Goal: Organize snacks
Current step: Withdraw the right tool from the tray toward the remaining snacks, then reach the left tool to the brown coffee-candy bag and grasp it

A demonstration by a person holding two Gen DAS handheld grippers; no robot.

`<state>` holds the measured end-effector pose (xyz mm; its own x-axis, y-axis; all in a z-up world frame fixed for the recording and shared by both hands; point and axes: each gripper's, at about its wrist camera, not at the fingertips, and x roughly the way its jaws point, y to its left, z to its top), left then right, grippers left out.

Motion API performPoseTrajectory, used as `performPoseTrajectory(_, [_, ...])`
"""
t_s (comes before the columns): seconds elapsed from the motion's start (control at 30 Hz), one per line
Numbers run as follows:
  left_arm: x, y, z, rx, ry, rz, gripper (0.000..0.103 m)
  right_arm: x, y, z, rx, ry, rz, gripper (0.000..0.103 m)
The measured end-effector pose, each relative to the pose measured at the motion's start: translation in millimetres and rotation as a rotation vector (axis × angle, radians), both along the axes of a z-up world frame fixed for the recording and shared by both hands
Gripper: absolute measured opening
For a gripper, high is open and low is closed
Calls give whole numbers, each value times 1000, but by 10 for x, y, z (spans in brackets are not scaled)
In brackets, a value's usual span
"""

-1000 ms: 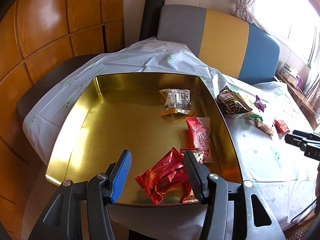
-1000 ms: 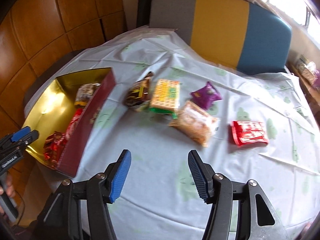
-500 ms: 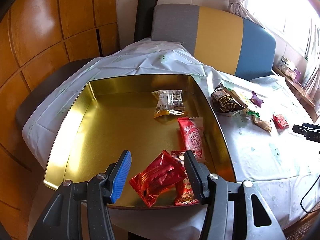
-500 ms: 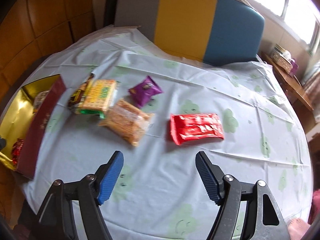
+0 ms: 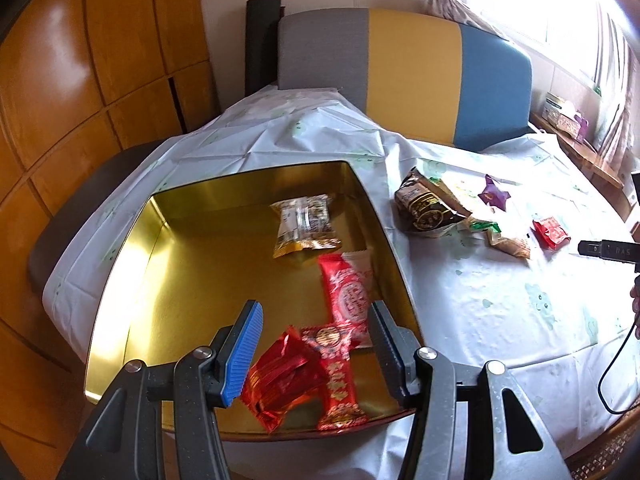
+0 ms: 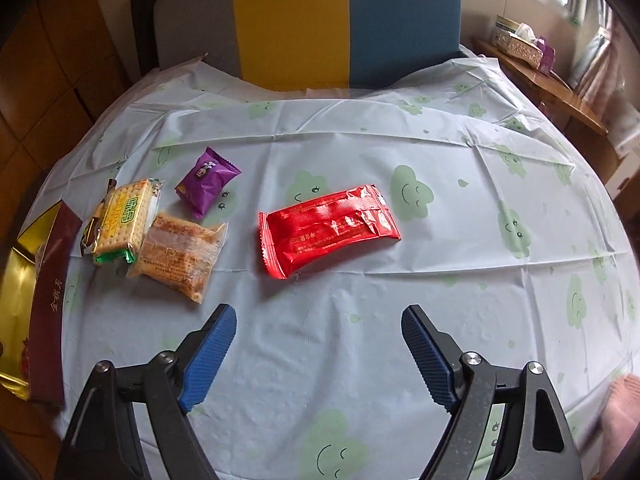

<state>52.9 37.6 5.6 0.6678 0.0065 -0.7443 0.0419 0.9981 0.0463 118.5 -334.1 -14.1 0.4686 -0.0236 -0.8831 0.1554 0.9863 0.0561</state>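
Round table under a pale cloth printed with green smiling clouds (image 6: 416, 192), wood panelling to the left, striped grey, yellow and blue chair back (image 6: 304, 20) at the far side, bright window to the far right

Nearest in the right wrist view: right gripper (image 6: 318, 354), jaws wide and opening further, nothing between them, only bare cloth beneath

Just beyond it, slightly left of the jaw gap's centre line: red foil packet (image 6: 328, 230), flat on the cloth, long axis running left to right with the right end tipped a little farther away, so roughly square across the gripper's pointing line

Left of that, near to far: clear-wrapped brown cake (image 6: 178, 254), cracker pack (image 6: 122, 216) touching it, purple pouch (image 6: 206, 184) just beside both

At the far left edge: gold tin (image 6: 16, 264) with a maroon outer wall

In the left wrist view: left gripper (image 5: 316, 352) half spread, pinching nothing, hovering above the tin's near end (image 5: 180, 264) over a crumpled red wrapper (image 5: 280, 380) and two red-and-white bars (image 5: 346, 296); farther in, a clear nut packet (image 5: 306, 224)

Judged: right hand far nearer to the red foil packet than the left, which sat over the tin; jaws probably best closed across the packet's short width, needing a short reach forward and down, then a carry leftward to the tin
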Motion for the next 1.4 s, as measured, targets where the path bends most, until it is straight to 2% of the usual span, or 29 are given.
performPoseTrajectory(0.3, [92, -263, 25, 21, 5, -62, 55, -2, -114, 4, 60, 14, -62, 91])
performPoseTrajectory(0.53, [206, -446, 50, 26, 10, -102, 55, -11, -89, 60, 70, -7, -53, 92])
performPoseTrajectory(1.0, [801, -837, 198, -78, 32, -183, 55, -36, -2, 137, 84, -37, -13, 92])
performPoseTrajectory(1.17, [1171, -997, 83, -119, 97, -182, 55, -45, 18, 169, 98, -47, 0, 92])
performPoseTrajectory(1.4, [1670, -1159, -223, -101, 196, -136, 55, -53, 17, 208, 127, -60, 6, 92])
